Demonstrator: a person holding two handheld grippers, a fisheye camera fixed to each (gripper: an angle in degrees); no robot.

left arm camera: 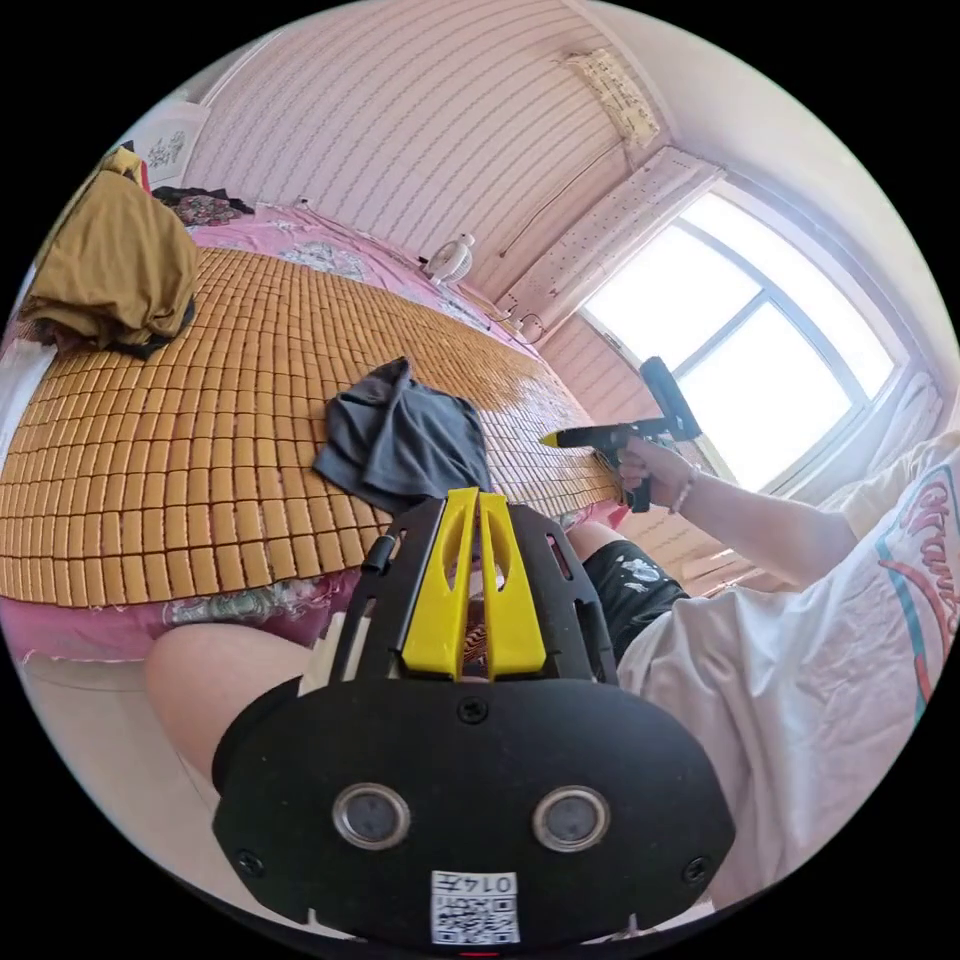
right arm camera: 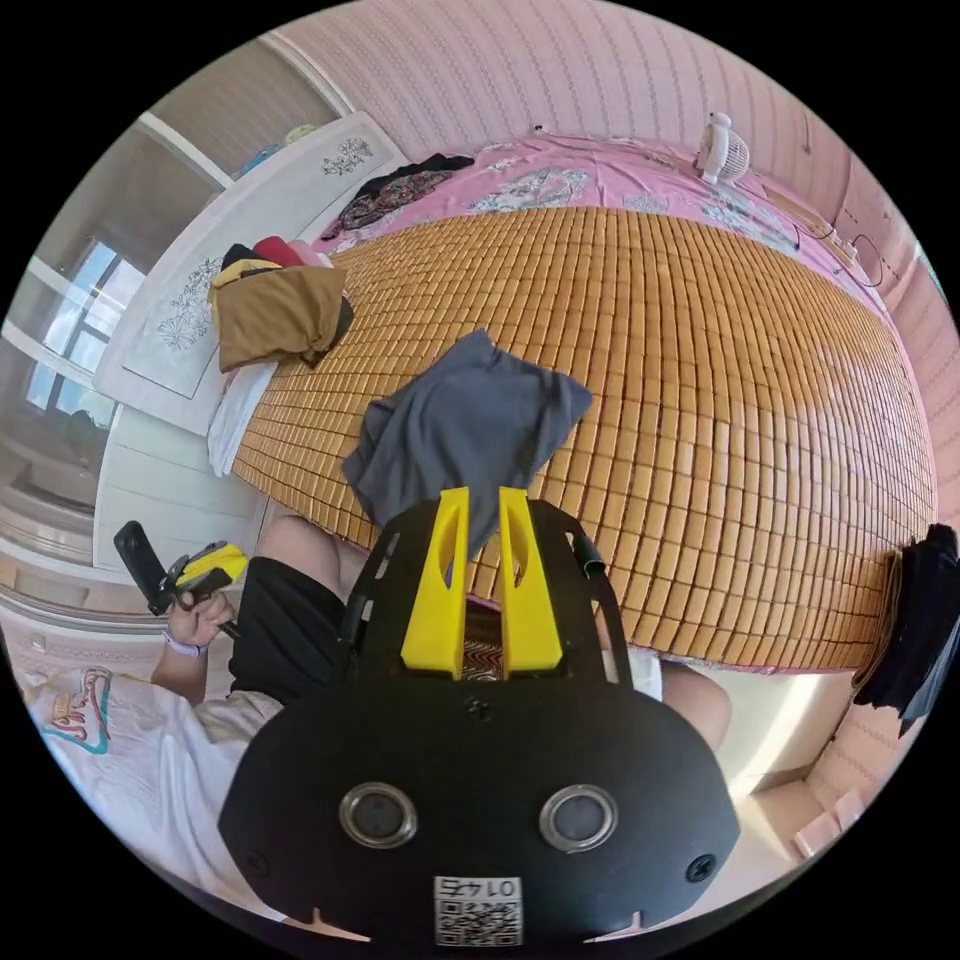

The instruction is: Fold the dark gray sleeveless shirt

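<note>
Dark gray sleeveless shirt point(left arm camera: 405, 435) lies crumpled at frame centre on the bamboo mat point(left arm camera: 200, 420). Left gripper point(left arm camera: 478, 494): jaws nearly together, empty. Right gripper point(right arm camera: 483, 492): narrow gap, apparently nothing held. Brown garment pile point(right arm camera: 278, 312) upper left.
</note>
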